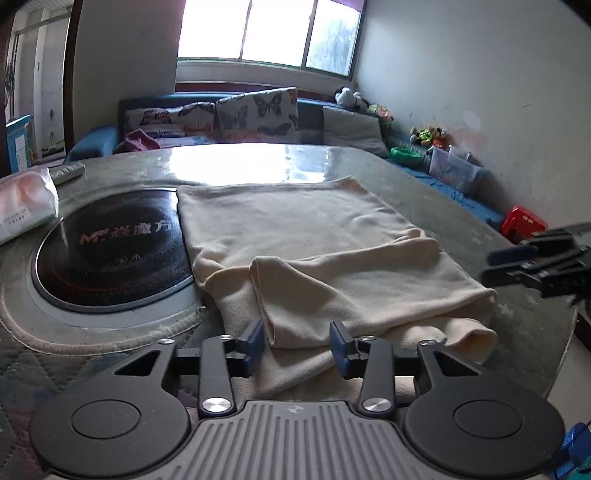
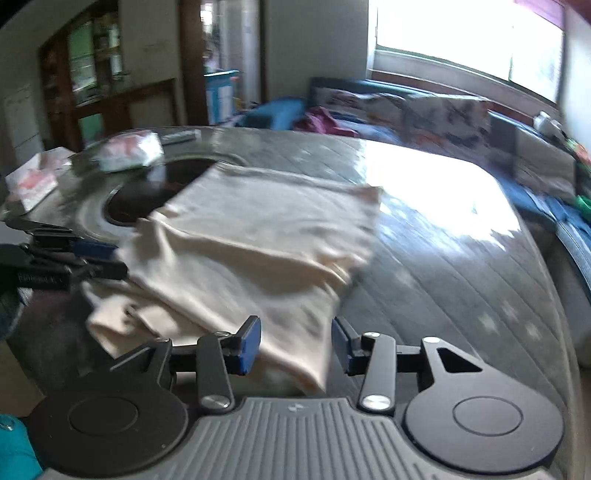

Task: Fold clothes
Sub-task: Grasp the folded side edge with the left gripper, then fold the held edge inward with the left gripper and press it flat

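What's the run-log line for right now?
cream garment: partly folded on table | left gripper: open, at near edge | right gripper: open

Light: daylight from my window (image 1: 269, 31), blown out.
Glare: white patch on tabletop (image 1: 424, 173).
Blur: my right-wrist view smeared.
Edges: fisheye-bent, dark.

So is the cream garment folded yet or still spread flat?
Partly folded: the cream garment lies flat at the far end, while its near end is doubled over in loose layers.
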A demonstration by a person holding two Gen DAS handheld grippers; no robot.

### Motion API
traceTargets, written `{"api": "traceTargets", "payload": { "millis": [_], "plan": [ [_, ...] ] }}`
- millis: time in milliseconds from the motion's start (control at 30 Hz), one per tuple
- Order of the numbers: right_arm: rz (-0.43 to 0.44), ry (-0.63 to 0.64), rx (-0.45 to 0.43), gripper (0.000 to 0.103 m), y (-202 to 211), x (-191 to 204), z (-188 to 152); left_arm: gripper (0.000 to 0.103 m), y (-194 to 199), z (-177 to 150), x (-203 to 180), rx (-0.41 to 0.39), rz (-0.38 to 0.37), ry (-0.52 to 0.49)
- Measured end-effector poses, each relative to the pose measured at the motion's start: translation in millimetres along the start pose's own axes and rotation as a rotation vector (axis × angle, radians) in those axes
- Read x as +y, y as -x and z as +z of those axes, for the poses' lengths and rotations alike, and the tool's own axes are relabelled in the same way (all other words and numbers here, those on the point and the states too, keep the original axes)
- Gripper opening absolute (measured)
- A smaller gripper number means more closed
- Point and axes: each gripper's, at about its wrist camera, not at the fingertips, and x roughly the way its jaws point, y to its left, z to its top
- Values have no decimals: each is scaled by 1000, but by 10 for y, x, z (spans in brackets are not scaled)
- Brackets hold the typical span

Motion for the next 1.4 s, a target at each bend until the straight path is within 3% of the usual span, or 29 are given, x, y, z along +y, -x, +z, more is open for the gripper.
{"api": "traceTargets", "payload": {
  "millis": [133, 200, 700, 1067, 1267, 1400],
  "plan": [
    [-13, -28, 0, 48, 24, -107, -136, 10, 20, 31, -36, -10, 16, -23],
    [-16, -25, -4, 49, 30, -109, -189, 6, 34, 47, -53, -16, 23, -35],
    [-10, -63, -40, 56, -61, -74, -337, 4, 449, 523, -264, -227, 14, -94],
    [-27, -138, -53, 57, -65, -171, -361, 4, 310, 146, -125, -101, 64, -114],
    [-69, -169, -60, 57, -32, -228, -375, 4, 338, 122, -89, -133, 69, -100],
    [-94, -175, -36, 57, -50, -273, -401, 5, 275, 89, -61, -86, 65, -104]
  ]
}}
